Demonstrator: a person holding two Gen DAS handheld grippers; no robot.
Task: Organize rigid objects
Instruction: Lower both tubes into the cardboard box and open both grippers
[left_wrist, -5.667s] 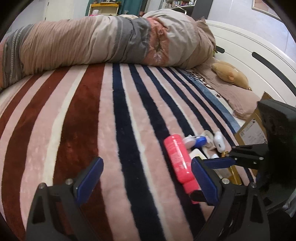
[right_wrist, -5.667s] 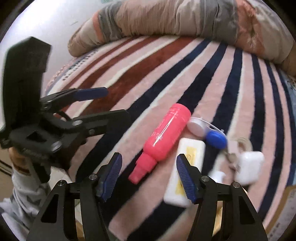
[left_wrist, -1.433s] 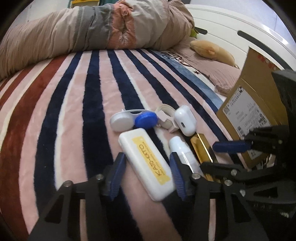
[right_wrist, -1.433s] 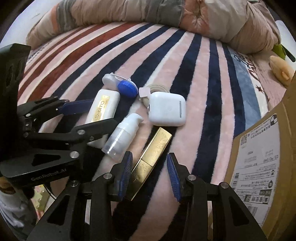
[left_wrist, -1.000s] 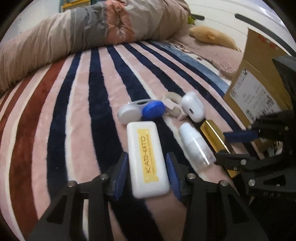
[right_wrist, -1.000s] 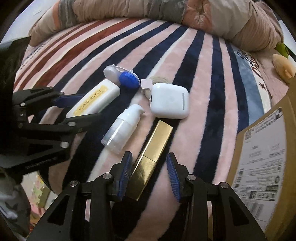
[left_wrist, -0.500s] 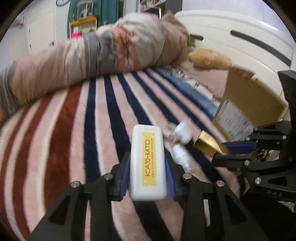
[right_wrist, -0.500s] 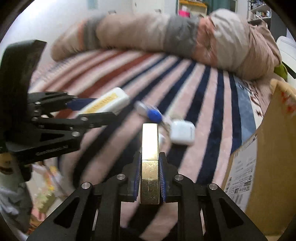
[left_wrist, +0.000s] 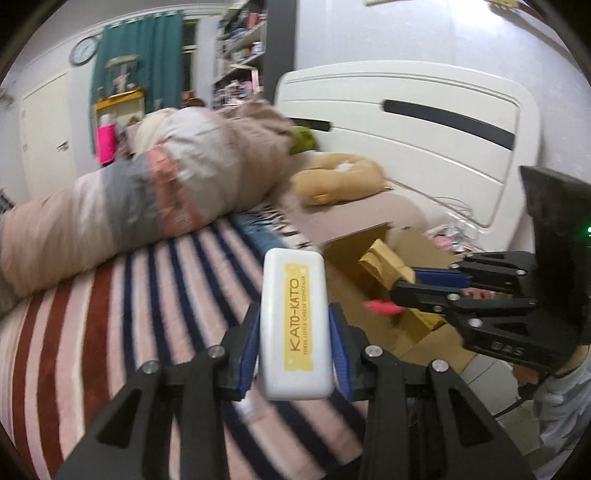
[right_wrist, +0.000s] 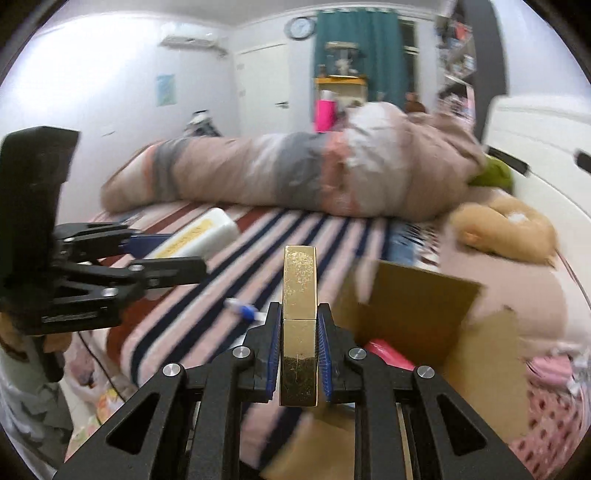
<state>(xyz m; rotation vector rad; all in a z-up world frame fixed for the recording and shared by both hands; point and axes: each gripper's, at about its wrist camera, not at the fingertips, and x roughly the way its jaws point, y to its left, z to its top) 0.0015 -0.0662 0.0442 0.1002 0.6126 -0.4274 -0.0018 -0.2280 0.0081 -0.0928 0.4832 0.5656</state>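
Left claw (left_wrist: 293, 354) clamps the white KATO-KATO case (left_wrist: 293, 325), raised above the striped bed (left_wrist: 110, 314). Right claw (right_wrist: 298, 356) clamps the gold bar (right_wrist: 299, 325), just left of the cardboard box (right_wrist: 417, 306); pink bottle (right_wrist: 388, 354) lies inside.

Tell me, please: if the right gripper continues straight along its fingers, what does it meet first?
Probably the cardboard box: the right gripper, shut on the gold case, points near its left edge, though blur hides depth.

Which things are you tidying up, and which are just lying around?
Tidying:
white KATO-KATO case in left gripper
gold tube in right gripper
cardboard box
pink bottle

Lying around:
plush toy
rolled duvet
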